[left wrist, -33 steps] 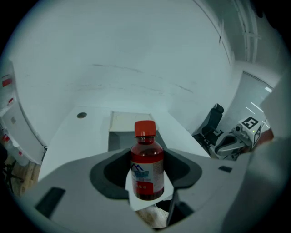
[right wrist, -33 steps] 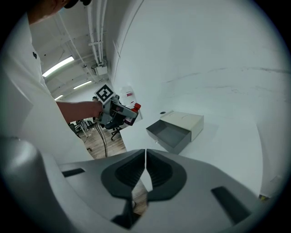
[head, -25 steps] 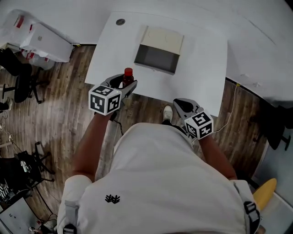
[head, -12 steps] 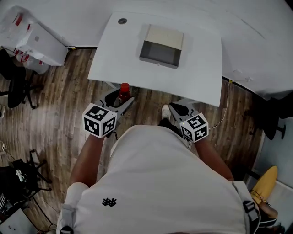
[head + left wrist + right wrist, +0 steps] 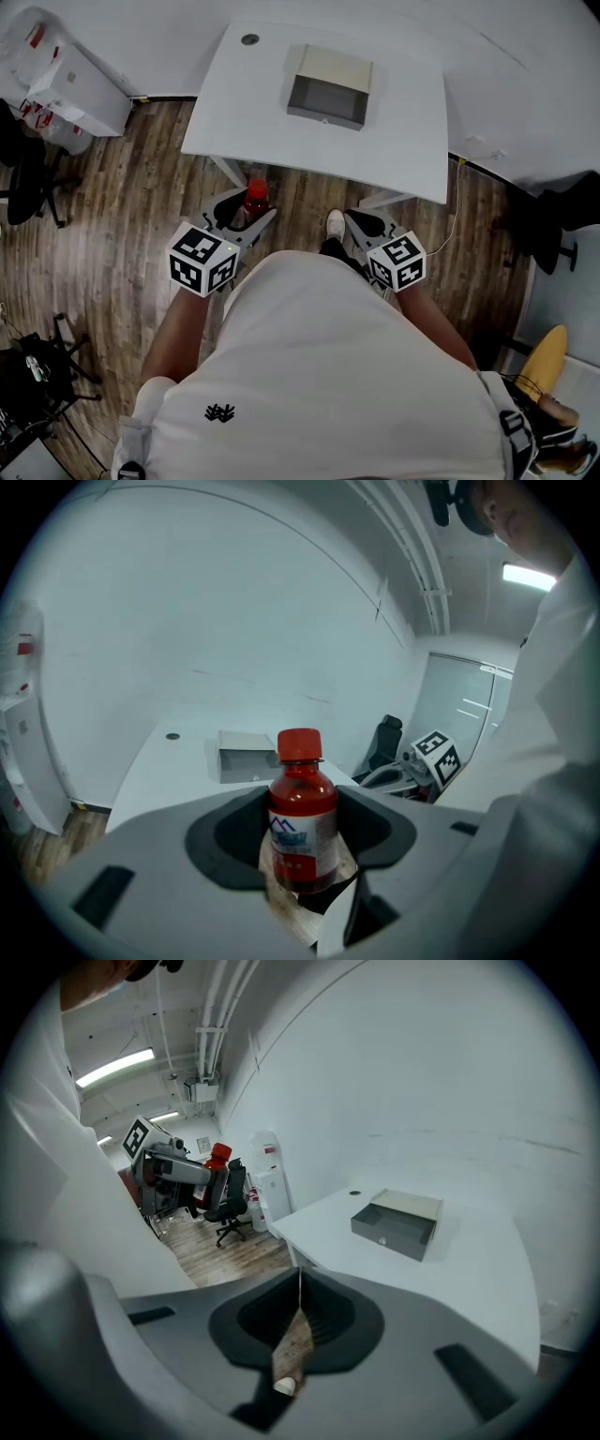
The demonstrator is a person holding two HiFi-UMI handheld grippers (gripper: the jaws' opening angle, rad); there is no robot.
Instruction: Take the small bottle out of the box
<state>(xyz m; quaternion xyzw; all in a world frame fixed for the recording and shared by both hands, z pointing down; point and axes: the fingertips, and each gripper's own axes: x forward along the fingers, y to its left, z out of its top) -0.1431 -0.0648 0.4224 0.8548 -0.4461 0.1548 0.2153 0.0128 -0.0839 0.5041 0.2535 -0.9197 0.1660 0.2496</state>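
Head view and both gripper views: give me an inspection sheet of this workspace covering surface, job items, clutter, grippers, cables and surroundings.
Surface: white table, bare except for the box; round hole near its far left corner.
Job's things: box open on the table, no bottle seen in it; small bottle, red cap, upright, off the table above the floor.
Clutter: nothing seen on the table.
Grippers: left gripper closed on the small bottle; right gripper jaws together, empty, near the person's body.
Cables: thin cable on the floor by the table's right side.
Surroundings: wood floor; office chair at left; white wall behind the table.
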